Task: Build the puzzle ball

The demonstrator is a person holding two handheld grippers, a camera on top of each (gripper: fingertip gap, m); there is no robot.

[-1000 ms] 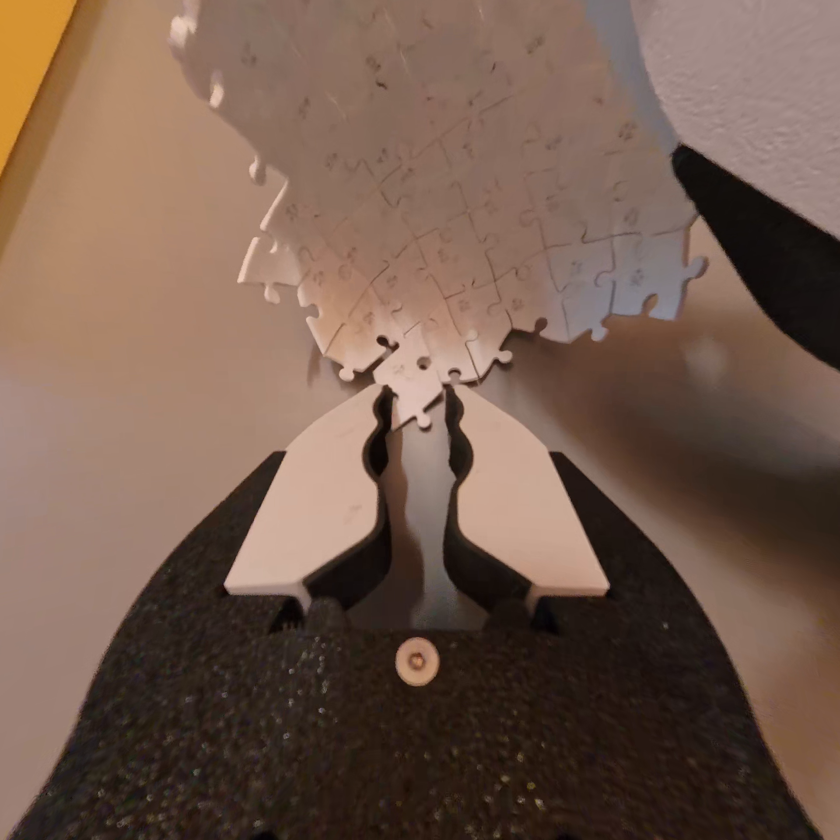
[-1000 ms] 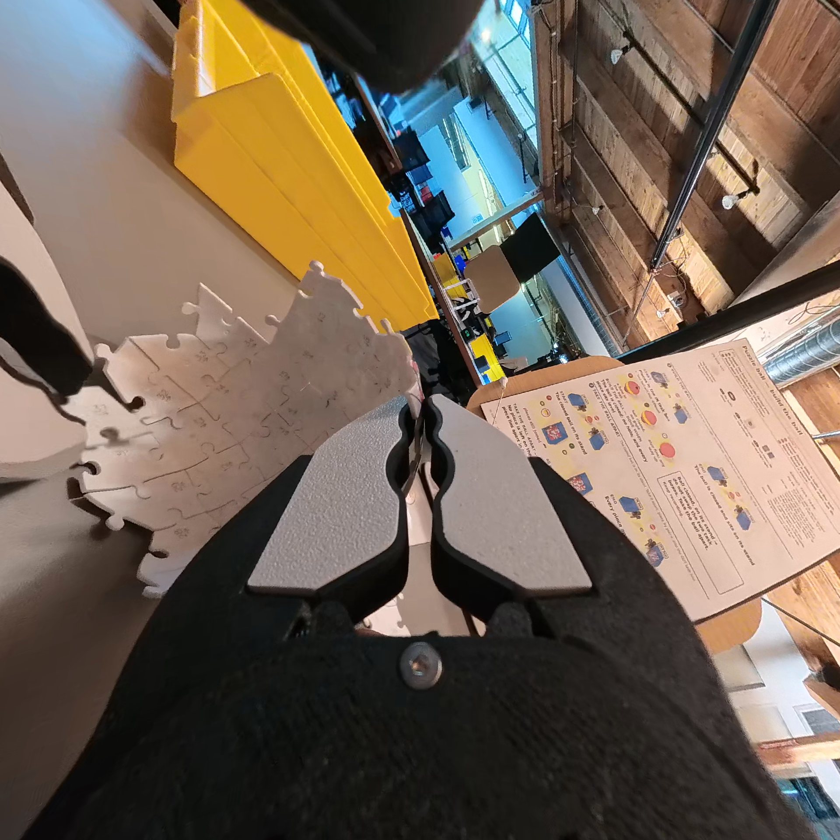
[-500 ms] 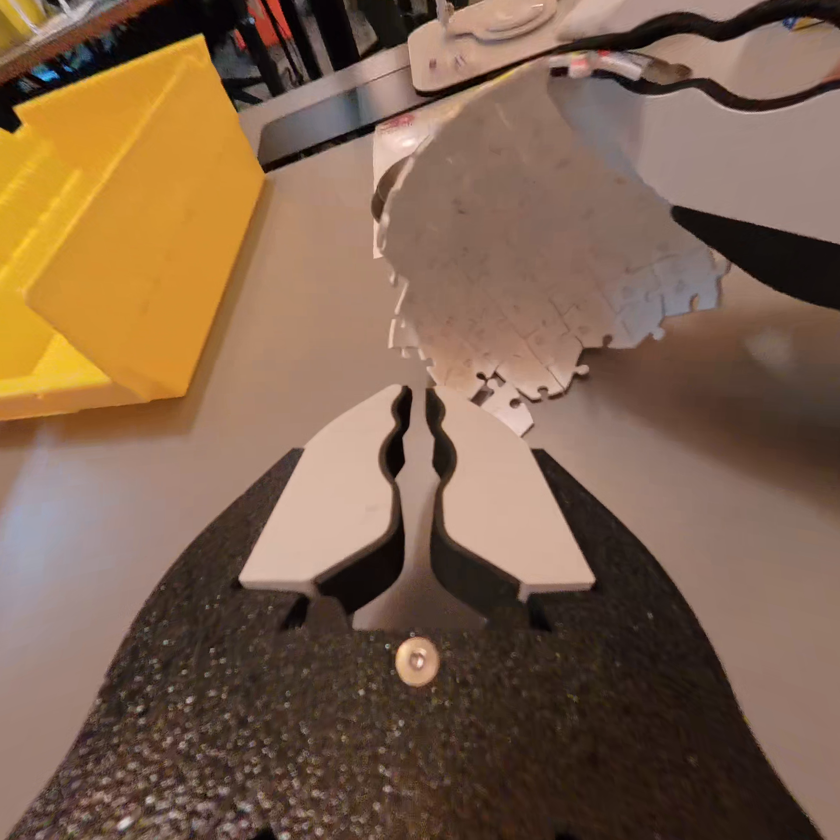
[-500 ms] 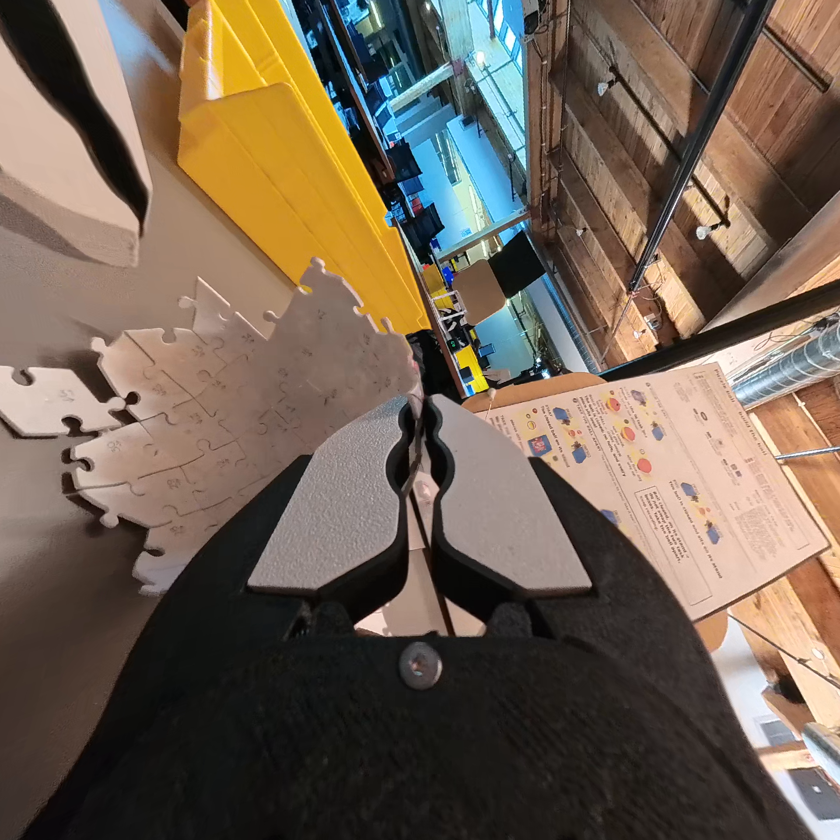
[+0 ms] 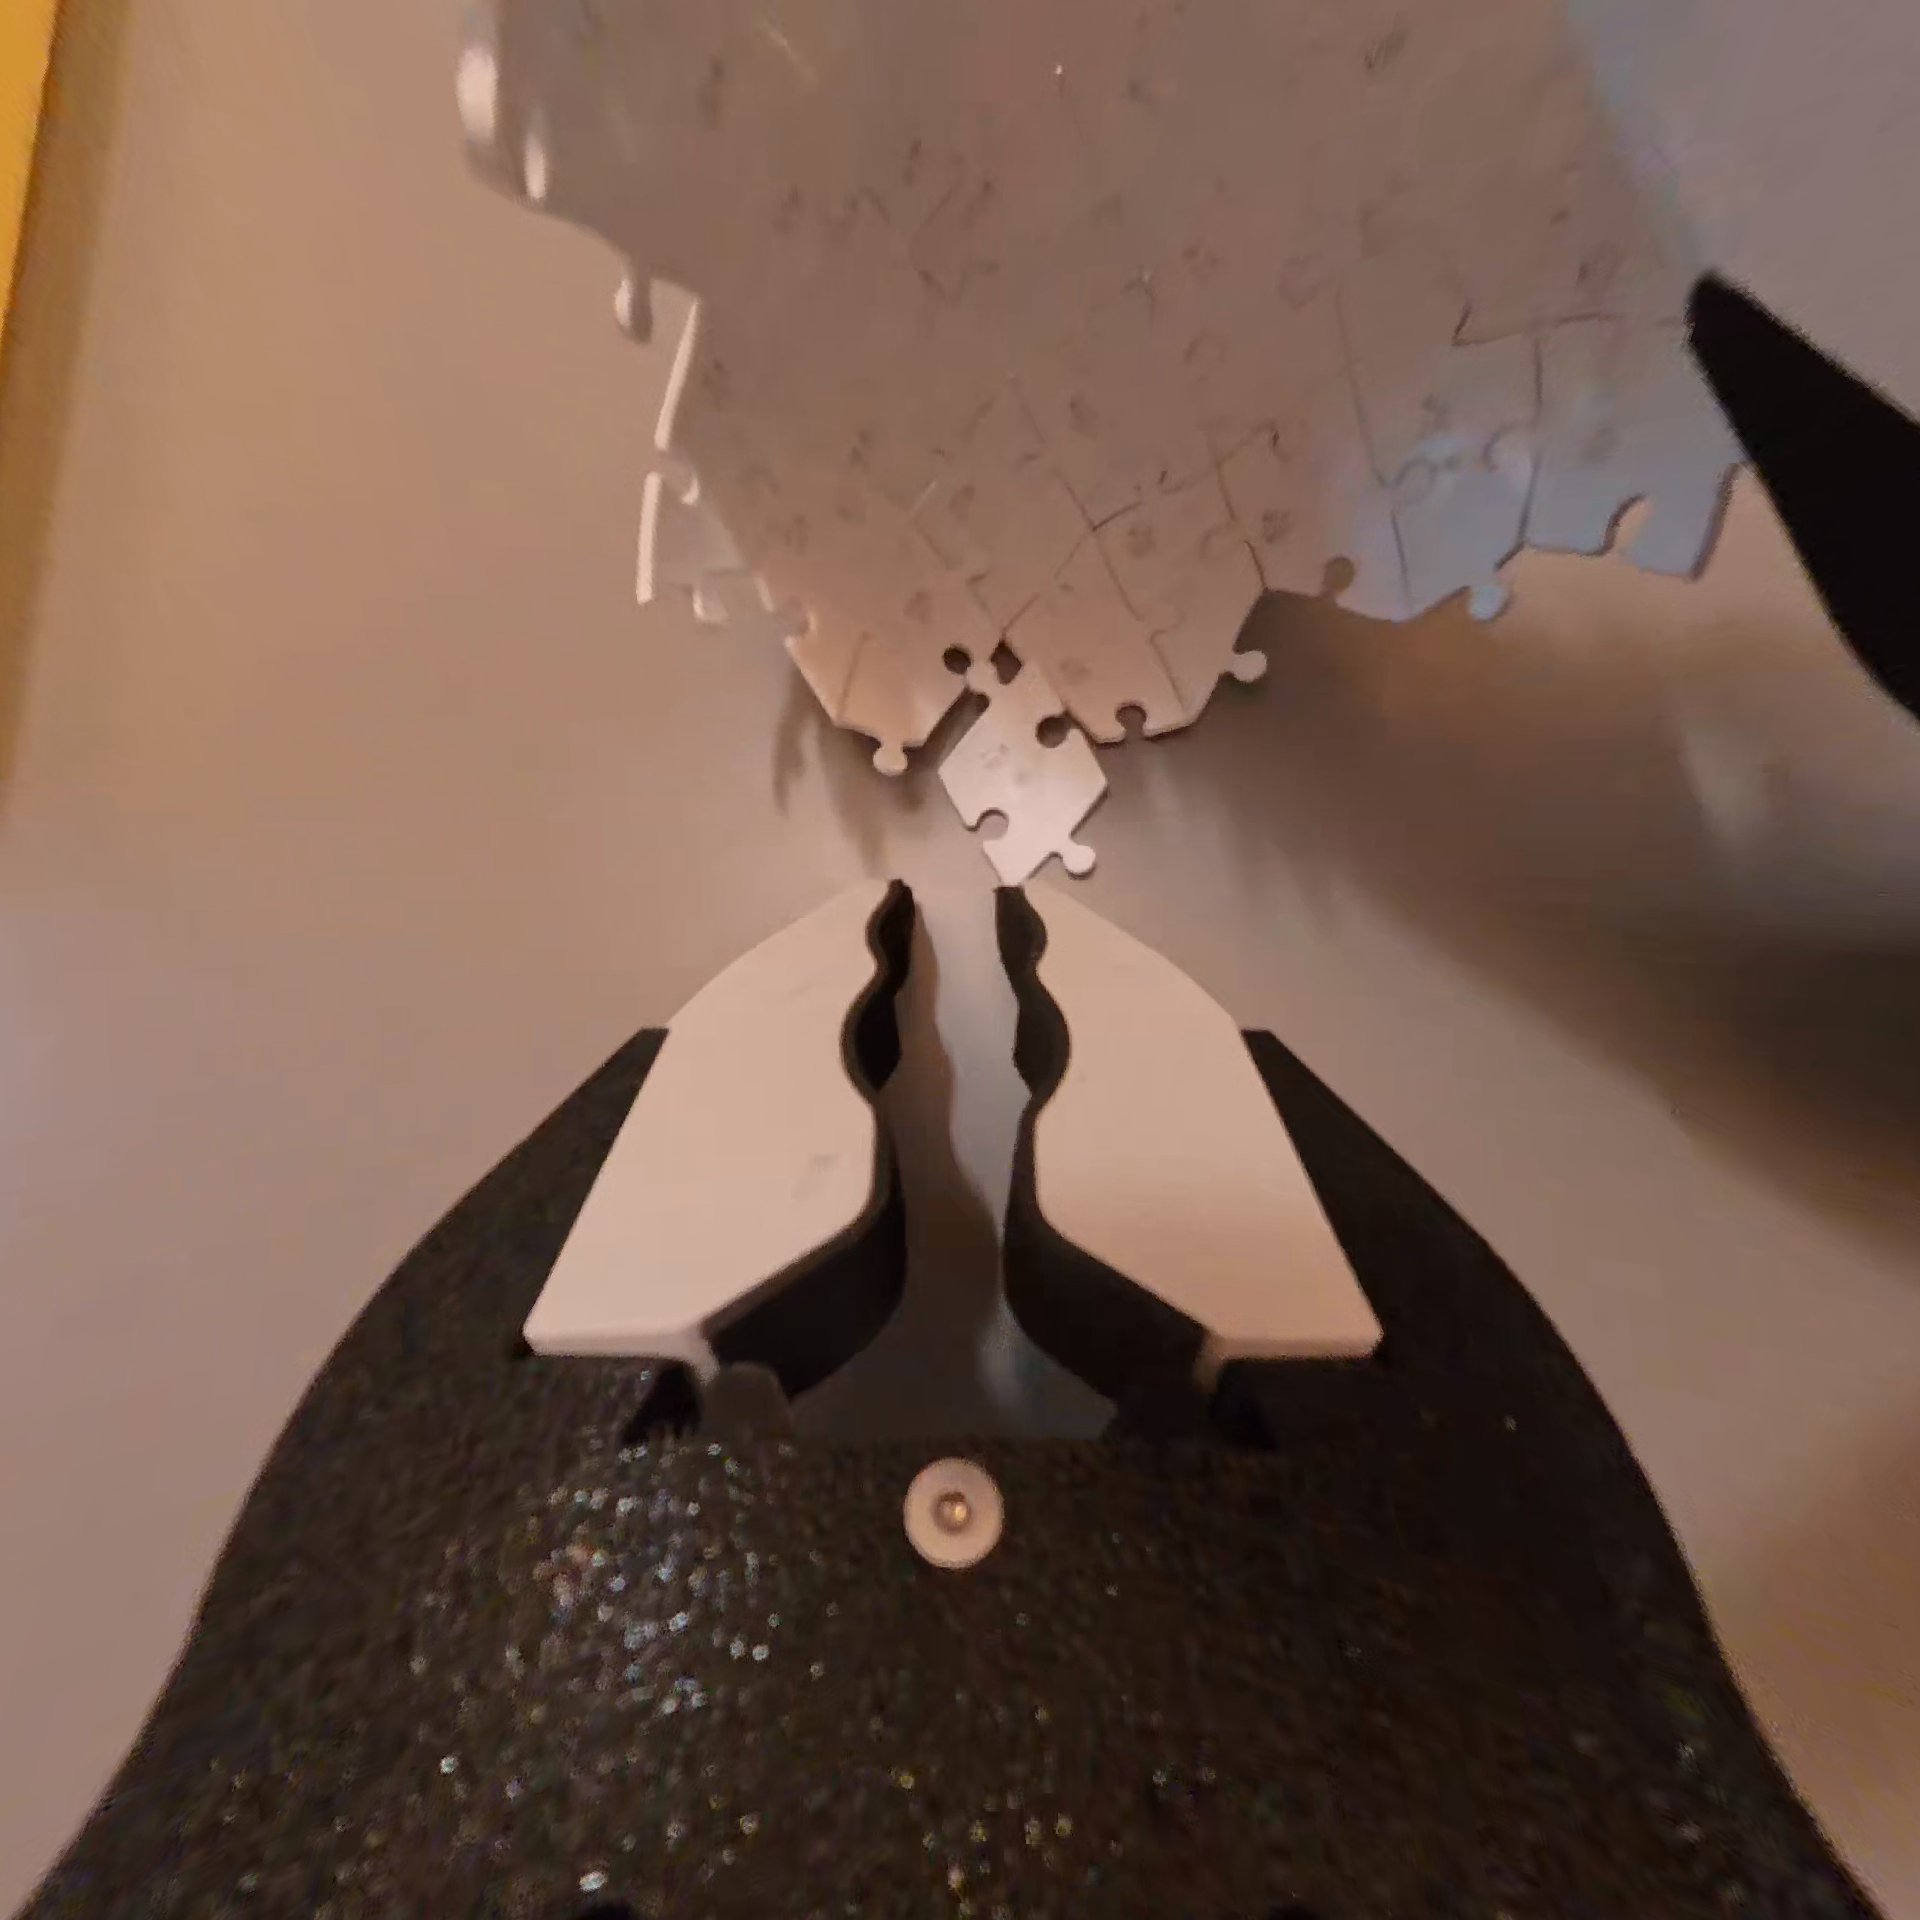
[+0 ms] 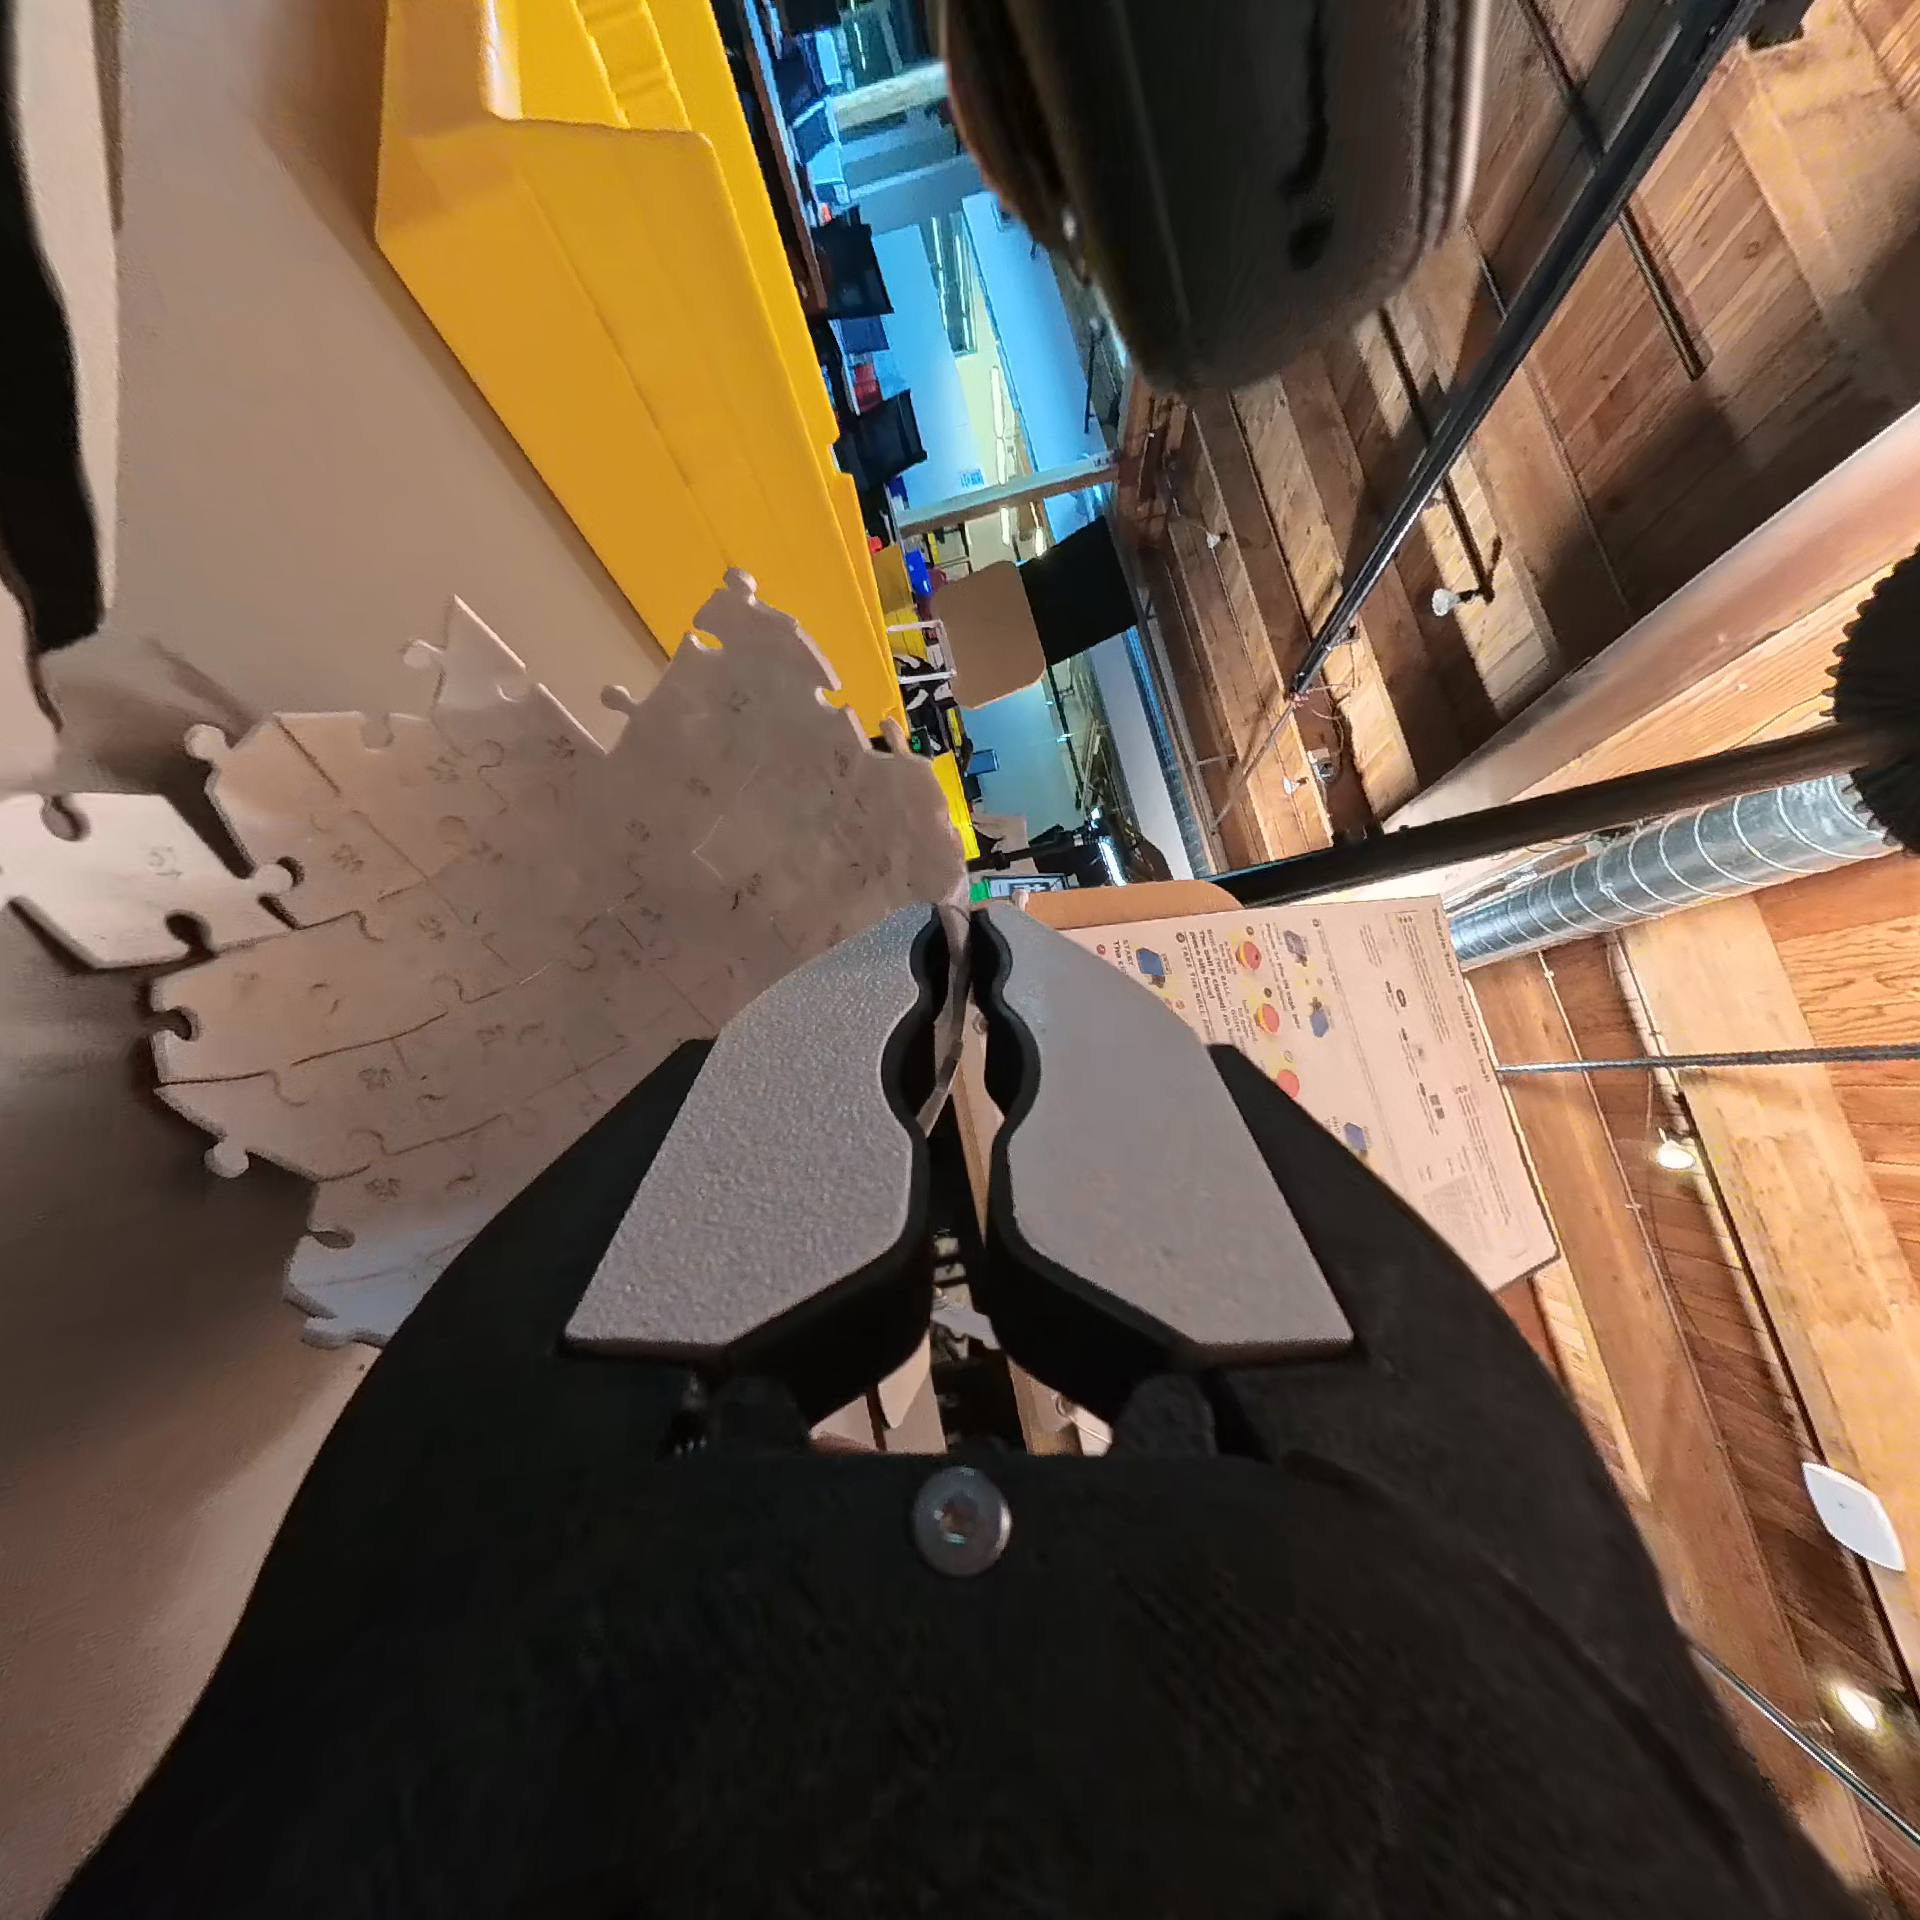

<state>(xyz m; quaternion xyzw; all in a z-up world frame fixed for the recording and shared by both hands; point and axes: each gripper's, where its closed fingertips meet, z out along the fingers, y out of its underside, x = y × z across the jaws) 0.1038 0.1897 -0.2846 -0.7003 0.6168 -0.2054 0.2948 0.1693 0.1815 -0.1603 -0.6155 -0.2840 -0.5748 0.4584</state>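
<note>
The partly built puzzle ball (image 5: 1091, 364) is a curved white shell of joined pieces, held up over the beige table (image 5: 312, 727). One white puzzle piece (image 5: 1023, 790) hangs at the shell's lowest edge, partly seated and tilted. My left gripper (image 5: 951, 894) is just below that piece, narrowly open with nothing between its fingers. My right gripper (image 6: 958, 920) is shut on the shell's (image 6: 520, 935) rim. The same piece (image 6: 125, 883) sticks out at the shell's far left in the right wrist view. The right gripper's black body (image 5: 1818, 499) shows at the right of the left wrist view.
Yellow bins (image 6: 623, 312) stand along the table beyond the shell, and their edge (image 5: 16, 208) shows in the left wrist view. A printed instruction sheet (image 6: 1351, 1091) stands on a board behind. A left finger (image 6: 52, 312) shows at the top left of the right wrist view. My hands' fingertips stand some 15 cm from each other.
The left gripper let go of the piece at the shell's edge, pulled back, then came close again under it. The right gripper kept its hold on the shell.
</note>
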